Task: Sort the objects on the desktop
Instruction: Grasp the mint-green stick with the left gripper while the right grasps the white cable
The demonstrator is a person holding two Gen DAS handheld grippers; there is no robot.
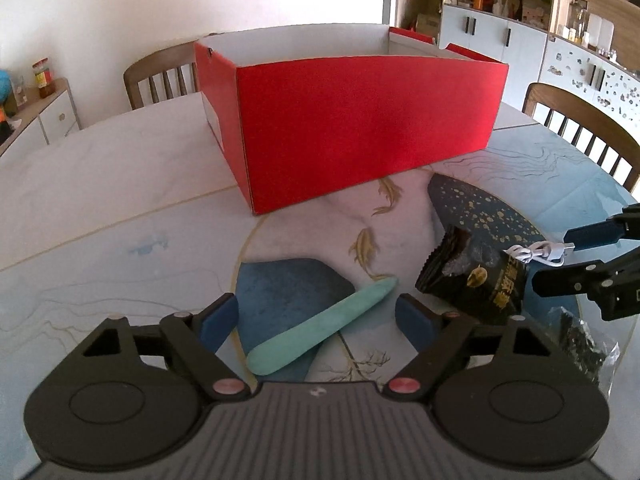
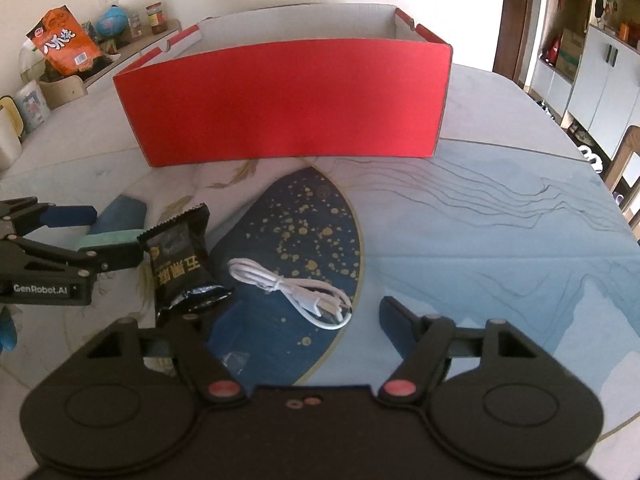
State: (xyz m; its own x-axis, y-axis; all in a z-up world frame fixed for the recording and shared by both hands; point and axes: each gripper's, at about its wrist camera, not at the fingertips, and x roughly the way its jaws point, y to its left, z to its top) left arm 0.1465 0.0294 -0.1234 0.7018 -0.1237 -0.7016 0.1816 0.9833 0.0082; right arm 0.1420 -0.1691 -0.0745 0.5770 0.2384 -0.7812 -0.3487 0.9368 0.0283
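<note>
Red cardboard box stands open on the bench, its inside hidden. Left gripper has fingers spread around the green stick, not touching; right gripper fingers are spread around the white cable. Between them lies a black snack packet, partly covered.

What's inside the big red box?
Only the red box's white inner walls show above its rim. Its tall front wall hides the bottom, so anything lying inside cannot be seen.
</note>
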